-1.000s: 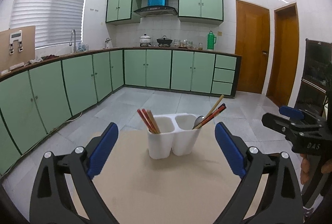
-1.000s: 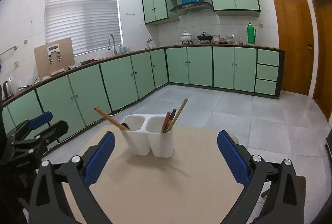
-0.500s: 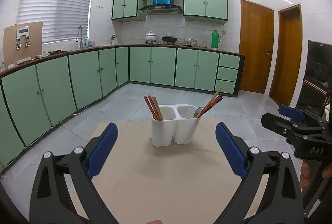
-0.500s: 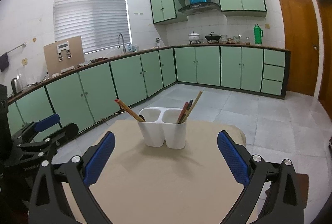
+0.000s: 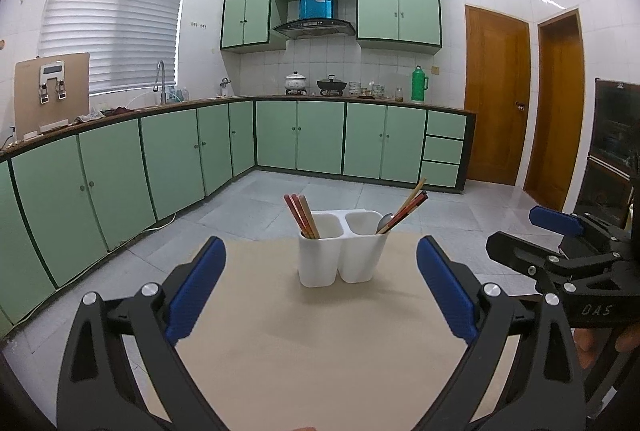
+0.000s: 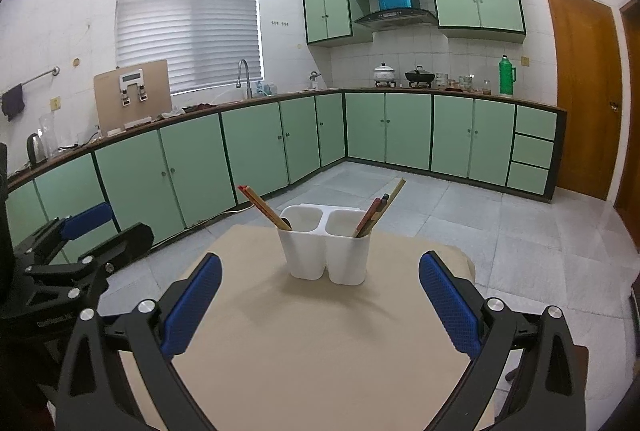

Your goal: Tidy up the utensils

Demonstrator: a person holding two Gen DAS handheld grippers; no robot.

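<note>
Left wrist view: left claw (image 5: 318,285) was released, jaws wide apart, nothing btwn its blue pads (image 5: 196,285), hovering over the tan table (image 5: 320,359). White two-compartment utensil holder (image 5: 342,259) stood upright on the table's far part, ahead of the claw & apart from it. From this side, its left compartment held a bunch of red/wood chopsticks (image 5: 302,217) leaning left; right compartment held a spoon (image 5: 385,221) w/ more chopsticks (image 5: 404,209) leaning right. Right claw (image 5: 560,243) showed at the right edge, off to the side of the table; only partly seen here.

Right wrist view: right claw (image 6: 320,301) also released, jaws spread wide, empty, above the table (image 6: 320,359), holder (image 6: 326,251) straight ahead & not touched. Seen from this side, two chopsticks (image 6: 262,207) leaned left out of the left compartment, darker ones (image 6: 378,213) leaned right out of the other. Left claw (image 6: 92,235) sat at the left edge, beside the table. Green cabinets (image 6: 256,147) ran along the walls behind.
</note>
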